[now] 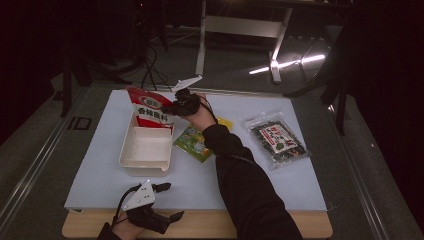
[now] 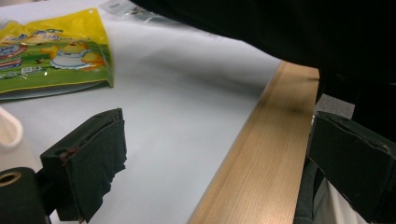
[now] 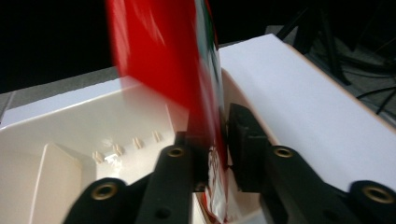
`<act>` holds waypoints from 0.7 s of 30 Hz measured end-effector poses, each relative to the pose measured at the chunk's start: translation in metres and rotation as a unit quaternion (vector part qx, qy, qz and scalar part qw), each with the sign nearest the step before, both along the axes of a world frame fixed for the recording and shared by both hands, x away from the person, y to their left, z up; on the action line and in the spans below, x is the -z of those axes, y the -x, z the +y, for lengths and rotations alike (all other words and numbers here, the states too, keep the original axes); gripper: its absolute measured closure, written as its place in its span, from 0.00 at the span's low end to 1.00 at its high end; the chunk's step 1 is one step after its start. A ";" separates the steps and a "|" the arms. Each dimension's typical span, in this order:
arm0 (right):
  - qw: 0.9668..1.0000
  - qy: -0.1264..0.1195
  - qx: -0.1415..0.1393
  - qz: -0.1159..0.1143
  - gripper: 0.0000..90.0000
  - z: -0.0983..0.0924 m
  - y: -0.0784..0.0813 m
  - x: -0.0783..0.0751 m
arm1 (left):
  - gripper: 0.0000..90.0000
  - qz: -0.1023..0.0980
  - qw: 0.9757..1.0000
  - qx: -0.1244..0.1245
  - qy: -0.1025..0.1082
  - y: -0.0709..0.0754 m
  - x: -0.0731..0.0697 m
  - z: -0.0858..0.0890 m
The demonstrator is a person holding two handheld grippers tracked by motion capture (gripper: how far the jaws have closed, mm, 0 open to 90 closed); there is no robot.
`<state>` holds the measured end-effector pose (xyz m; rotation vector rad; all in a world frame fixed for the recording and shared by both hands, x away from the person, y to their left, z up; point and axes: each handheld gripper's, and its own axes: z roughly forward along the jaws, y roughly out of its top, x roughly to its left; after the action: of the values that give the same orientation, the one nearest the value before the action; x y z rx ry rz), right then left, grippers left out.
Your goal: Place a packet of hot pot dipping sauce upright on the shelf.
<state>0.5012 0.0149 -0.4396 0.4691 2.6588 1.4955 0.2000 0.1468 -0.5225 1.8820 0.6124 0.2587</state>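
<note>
We record a red-and-white snack bag (image 1: 150, 107) standing upright at the far end of a cream plastic tray (image 1: 146, 150), its lower edge inside the tray and its top leaning slightly toward the far-left corner of the white table cover (image 1: 100, 165). We list our right gripper (image 1: 176, 106) at the bag's right edge; in the right gripper view the bag (image 3: 187, 84) runs up between the two black jaws, the left one against its face, the right one just beside it with a thin gap showing, so we judge the grasp slack, the bag released or close to it, though blur leaves the contact uncertain. Step in hand, in our judgement: setting the bag into the tray and letting go. The next move calls for the jaws to part wider and the gripper to draw back clear without tipping the bag, which may fall flat into the tray. Right arm: dark sleeve (image 1: 245, 185) stretched diagonally across the table, wrist bent left over the tray's far end. Our left gripper (image 1: 162, 202) rests at the near wooden edge (image 2: 252, 154), jaws spread wide with nothing between them. Also present: a green-and-yellow snack packet (image 1: 192, 142) just right of the tray, and a clear seaweed packet (image 1: 277, 140) well apart to the right.
</note>
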 end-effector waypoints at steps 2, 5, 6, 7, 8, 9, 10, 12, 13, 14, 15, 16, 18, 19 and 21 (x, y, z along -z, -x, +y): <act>1.000 0.000 0.007 -0.008 0.84 -0.009 0.004 -0.007 | 0.06 0.000 1.000 0.002 -0.002 0.000 0.000 -0.002; 1.000 0.003 0.011 -0.014 0.84 -0.018 0.008 -0.013 | 0.06 0.000 1.000 0.004 -0.002 -0.001 0.000 -0.004; 1.000 0.003 0.013 -0.015 0.83 -0.022 0.009 -0.015 | 0.06 0.000 1.000 0.006 -0.001 -0.001 0.000 -0.005; 1.000 0.004 0.015 -0.017 0.83 -0.025 0.010 -0.016 | 0.06 -0.001 1.000 0.007 -0.001 -0.001 0.000 -0.005; 1.000 0.002 0.017 -0.018 0.83 -0.028 0.011 -0.018 | 0.06 -0.001 1.000 0.007 -0.003 -0.002 0.000 -0.006; 1.000 0.002 0.017 -0.018 0.83 -0.028 0.011 -0.018 | 0.06 -0.001 1.000 0.007 -0.003 -0.002 0.000 -0.006; 1.000 0.003 0.018 -0.019 0.82 -0.031 0.012 -0.019 | 0.06 -0.001 1.000 0.009 -0.004 -0.002 0.000 -0.007; 1.000 0.002 0.020 -0.019 0.82 -0.037 0.014 -0.021 | 0.06 0.000 1.000 0.011 -0.004 -0.003 0.000 -0.008; 1.000 0.002 0.021 -0.020 0.82 -0.040 0.015 -0.022 | 0.06 0.000 1.000 0.012 -0.004 -0.003 0.000 -0.009; 1.000 0.003 0.022 -0.022 0.81 -0.043 0.016 -0.023 | 0.06 0.000 1.000 0.013 -0.003 -0.004 0.000 -0.009; 0.999 0.004 0.024 -0.022 0.81 -0.045 0.017 -0.023 | 0.06 0.001 1.000 0.014 -0.003 -0.004 0.000 -0.010; 0.999 0.005 0.027 -0.020 0.80 -0.051 0.019 -0.023 | 0.06 0.000 1.000 0.016 -0.003 -0.004 0.000 -0.011; 0.999 0.006 0.029 -0.020 0.80 -0.055 0.020 -0.022 | 0.06 0.000 1.000 0.018 -0.004 -0.005 0.000 -0.012; 0.999 0.007 0.030 -0.020 0.80 -0.058 0.021 -0.021 | 0.06 0.000 1.000 0.019 -0.002 -0.005 0.000 -0.013; 0.999 0.009 0.031 -0.019 0.80 -0.066 0.023 -0.019 | 0.06 0.002 1.000 0.022 -0.002 -0.006 0.000 -0.014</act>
<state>0.4777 -0.0506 -0.4203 0.5121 2.6014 1.4464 0.2059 0.1323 -0.5225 1.8980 0.5726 0.2287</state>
